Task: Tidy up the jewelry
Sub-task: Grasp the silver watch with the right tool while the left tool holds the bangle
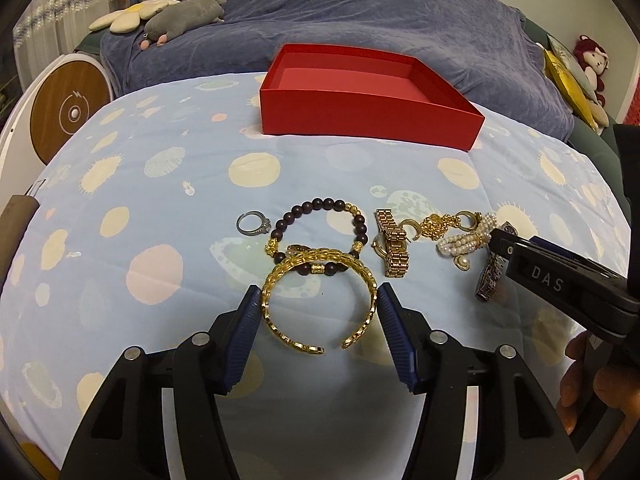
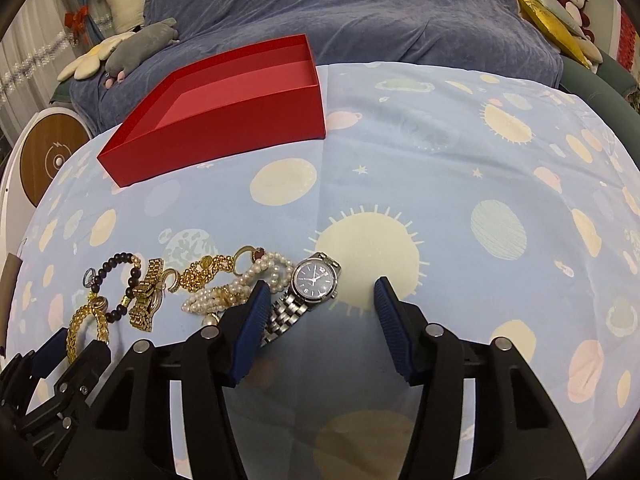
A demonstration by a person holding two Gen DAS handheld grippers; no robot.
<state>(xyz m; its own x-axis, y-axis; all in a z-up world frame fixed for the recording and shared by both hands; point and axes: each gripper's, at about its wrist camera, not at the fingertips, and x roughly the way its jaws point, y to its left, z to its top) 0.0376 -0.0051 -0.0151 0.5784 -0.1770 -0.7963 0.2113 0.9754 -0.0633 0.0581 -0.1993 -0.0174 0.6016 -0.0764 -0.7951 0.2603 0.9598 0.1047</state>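
Closest in, my left tongs (image 1: 320,304) are clamped on the gold bangle (image 1: 316,257), one blue pad on each side of it. It's an open cuff with a braided look, the gap facing me, lying flat on the table (image 1: 160,200) under the space-print cloth. Its far edge overlaps the dark bead bracelet (image 1: 280,226), so some of those beads are covered.

My right tongs (image 2: 320,304) are released. The silver watch (image 2: 315,280) sits between the pads with its dark face up, close to the left pad and well apart from the right one. Its metal strap runs behind the left finger, so I can't see where it ends.

Beyond that it's kind of a pile. There's a silver ring (image 1: 253,223) with a stone just left of the beads, then a gold watch (image 1: 394,248), a gold chain (image 1: 434,226) and a pearl piece (image 1: 464,242) all tangled up. Honestly can't tell where one ends and the next starts. From the left camera the right tongs cover the silver watch's face.

Further back the red box (image 1: 360,114) is open near the table's far edge. Past it is a sofa (image 1: 360,8) in a blue cover.
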